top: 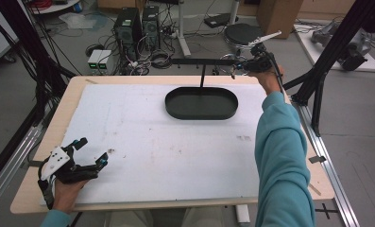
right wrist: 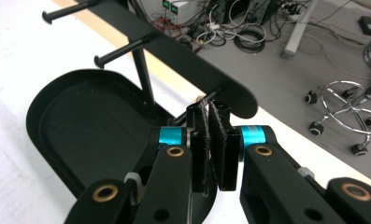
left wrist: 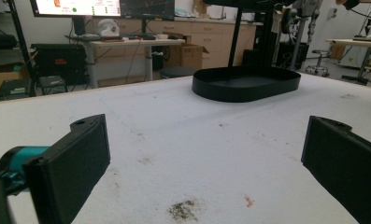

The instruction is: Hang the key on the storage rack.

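A white-covered table (top: 142, 142) is set with a black oval tray (top: 201, 103) under a pegged rack (right wrist: 174, 49). The right gripper (right wrist: 210, 122) is pinched shut on a thin wire-like item (right wrist: 201, 100) at the end peg (right wrist: 211, 95), seemingly to hang it. The left gripper (top: 88, 151) is rested wide apart, empty.

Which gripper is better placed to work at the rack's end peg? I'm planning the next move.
The right gripper: its jaws stand nearly closed right at the end peg of the black rack. The left gripper rests open on the table's near left corner, far from it.
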A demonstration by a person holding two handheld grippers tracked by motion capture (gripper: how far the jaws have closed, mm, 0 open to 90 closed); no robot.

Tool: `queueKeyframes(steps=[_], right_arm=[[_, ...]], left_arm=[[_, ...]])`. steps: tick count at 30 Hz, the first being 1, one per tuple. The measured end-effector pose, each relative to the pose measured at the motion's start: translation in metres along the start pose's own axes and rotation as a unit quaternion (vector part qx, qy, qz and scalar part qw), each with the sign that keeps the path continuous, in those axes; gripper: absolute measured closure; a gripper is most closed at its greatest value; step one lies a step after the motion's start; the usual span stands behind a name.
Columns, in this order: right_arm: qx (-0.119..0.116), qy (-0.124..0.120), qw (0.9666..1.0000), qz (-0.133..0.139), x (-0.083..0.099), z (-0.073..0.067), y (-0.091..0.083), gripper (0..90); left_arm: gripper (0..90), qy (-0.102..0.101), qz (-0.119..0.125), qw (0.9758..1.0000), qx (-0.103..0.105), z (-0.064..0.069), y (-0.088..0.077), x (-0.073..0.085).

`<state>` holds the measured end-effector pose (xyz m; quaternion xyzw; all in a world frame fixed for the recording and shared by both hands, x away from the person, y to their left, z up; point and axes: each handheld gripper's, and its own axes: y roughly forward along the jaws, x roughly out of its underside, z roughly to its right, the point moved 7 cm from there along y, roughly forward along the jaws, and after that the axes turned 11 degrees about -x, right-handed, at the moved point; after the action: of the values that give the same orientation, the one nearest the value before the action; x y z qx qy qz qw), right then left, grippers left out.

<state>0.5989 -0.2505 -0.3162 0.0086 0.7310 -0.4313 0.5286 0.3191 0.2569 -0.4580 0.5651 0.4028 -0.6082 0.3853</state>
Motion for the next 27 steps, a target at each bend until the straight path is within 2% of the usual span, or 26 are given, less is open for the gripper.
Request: queueKeyframes(steps=[3,6,9,11,15,17,18,20,21,23,27], right_arm=[[0.013,-0.002,0.9999,0.008,-0.001,0.002,-0.004,84.1],[0.014,0.0,0.9999,0.006,0.0,0.003,-0.007,81.2],[0.017,0.003,0.9997,0.015,-0.001,0.002,-0.011,72.8],[0.024,0.002,0.9996,0.017,-0.002,0.0,-0.012,59.0],[0.014,0.008,0.9995,0.025,-0.005,-0.009,-0.016,23.0],[-0.005,0.012,0.9994,0.031,-0.006,-0.017,-0.016,5.5],[-0.012,0.009,0.9994,0.031,-0.006,-0.022,-0.017,0.8],[-0.02,-0.002,0.9991,0.038,-0.005,-0.033,-0.02,0.5],[-0.021,-0.008,0.9985,0.05,-0.004,-0.039,-0.023,0.5],[-0.03,-0.004,0.9977,0.061,-0.001,-0.049,-0.026,0.5],[-0.037,-0.023,0.9959,0.08,0.013,-0.074,-0.036,0.5]], left_arm=[[1.7,0.001,-0.001,1.0,0.0,0.0,0.0,0.0],[1.7,0.002,-0.001,1.0,0.001,0.0,0.0,0.0],[1.7,0.002,0.0,1.0,0.002,0.0,0.0,0.0],[1.7,0.002,-0.001,1.0,0.001,0.0,0.0,0.0],[1.7,0.002,-0.001,1.0,0.002,0.0,0.001,0.0],[1.7,0.001,0.0,1.0,0.001,0.001,0.001,0.0],[1.7,0.003,-0.002,1.0,0.002,0.001,0.0,0.0],[1.7,0.005,-0.003,1.0,0.002,0.0,0.0,0.0],[1.7,0.005,-0.003,1.0,0.002,0.0,0.0,0.0],[1.7,0.004,-0.002,1.0,0.002,0.0,0.0,0.0],[1.7,0.005,-0.002,1.0,0.003,0.001,0.0,0.0]])
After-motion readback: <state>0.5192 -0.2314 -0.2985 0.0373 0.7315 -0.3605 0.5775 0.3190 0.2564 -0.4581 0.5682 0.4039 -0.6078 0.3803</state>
